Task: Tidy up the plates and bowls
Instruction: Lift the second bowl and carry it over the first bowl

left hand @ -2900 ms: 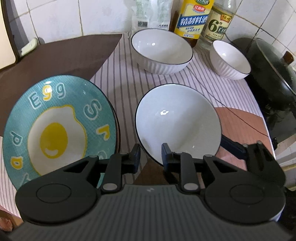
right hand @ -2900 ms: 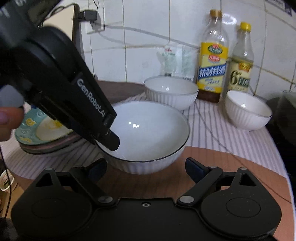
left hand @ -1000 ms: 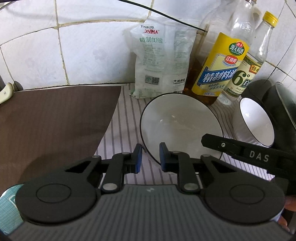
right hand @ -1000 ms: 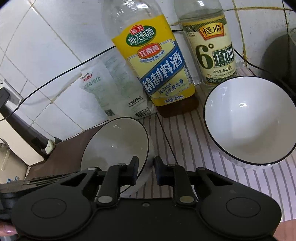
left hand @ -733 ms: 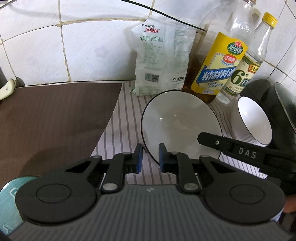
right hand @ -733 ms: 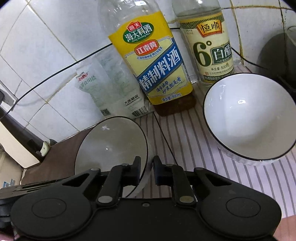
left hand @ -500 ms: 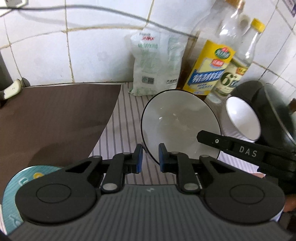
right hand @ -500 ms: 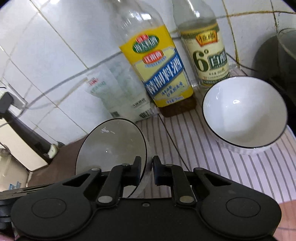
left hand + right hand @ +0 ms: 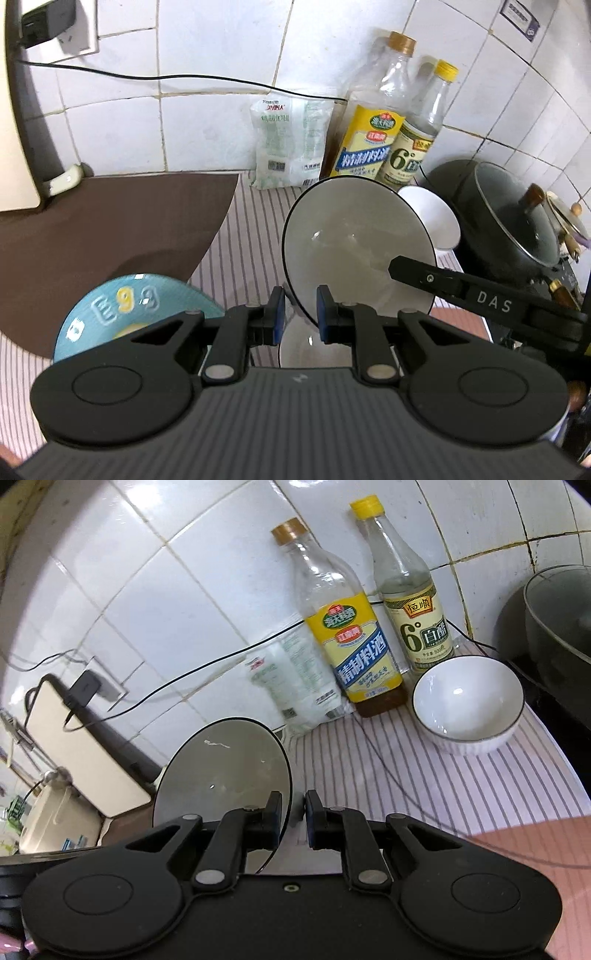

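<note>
Both grippers hold one white bowl with a dark rim, lifted and tilted. My left gripper is shut on its near rim. My right gripper is shut on the opposite rim of the same bowl; its finger shows in the left wrist view. Another white bowl sits just below the lifted one. A small white bowl stands on the striped cloth by the bottles. A teal egg-pattern plate lies to the left.
A yellow-label bottle, a vinegar bottle and a salt bag stand against the tiled wall. A black pot with glass lid is at the right. A brown mat lies to the left.
Both grippers have lifted the bowl and drawn it back from the wall; the egg plate and a lower bowl have come into view beneath it.
</note>
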Demonstrator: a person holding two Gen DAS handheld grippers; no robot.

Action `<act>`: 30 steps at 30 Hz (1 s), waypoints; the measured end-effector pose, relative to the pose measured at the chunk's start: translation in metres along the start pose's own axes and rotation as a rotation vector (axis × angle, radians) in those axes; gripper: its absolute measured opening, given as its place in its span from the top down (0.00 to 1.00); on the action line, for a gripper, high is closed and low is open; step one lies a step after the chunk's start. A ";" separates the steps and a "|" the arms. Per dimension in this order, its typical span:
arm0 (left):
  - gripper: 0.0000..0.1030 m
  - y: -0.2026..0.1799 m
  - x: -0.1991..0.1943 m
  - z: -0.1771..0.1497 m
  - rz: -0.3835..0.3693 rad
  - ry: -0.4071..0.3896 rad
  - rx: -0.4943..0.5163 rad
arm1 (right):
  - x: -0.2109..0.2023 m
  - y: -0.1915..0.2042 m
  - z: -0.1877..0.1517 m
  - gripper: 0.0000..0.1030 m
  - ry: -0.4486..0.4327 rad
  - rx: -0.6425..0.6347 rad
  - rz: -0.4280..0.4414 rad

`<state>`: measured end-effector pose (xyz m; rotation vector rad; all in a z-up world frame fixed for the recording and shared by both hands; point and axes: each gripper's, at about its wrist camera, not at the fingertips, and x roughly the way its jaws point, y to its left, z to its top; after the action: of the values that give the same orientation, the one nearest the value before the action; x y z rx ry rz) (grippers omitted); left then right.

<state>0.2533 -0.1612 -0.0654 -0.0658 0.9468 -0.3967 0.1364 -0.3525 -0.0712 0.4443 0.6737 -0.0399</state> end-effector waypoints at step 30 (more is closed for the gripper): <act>0.85 -0.012 0.037 -0.063 0.066 0.143 0.058 | -0.001 -0.013 -0.075 0.83 -0.045 -0.234 -0.088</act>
<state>0.2186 -0.1781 -0.1283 0.0476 1.0744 -0.3709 0.0886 -0.3340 -0.1278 0.1877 0.6447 -0.0537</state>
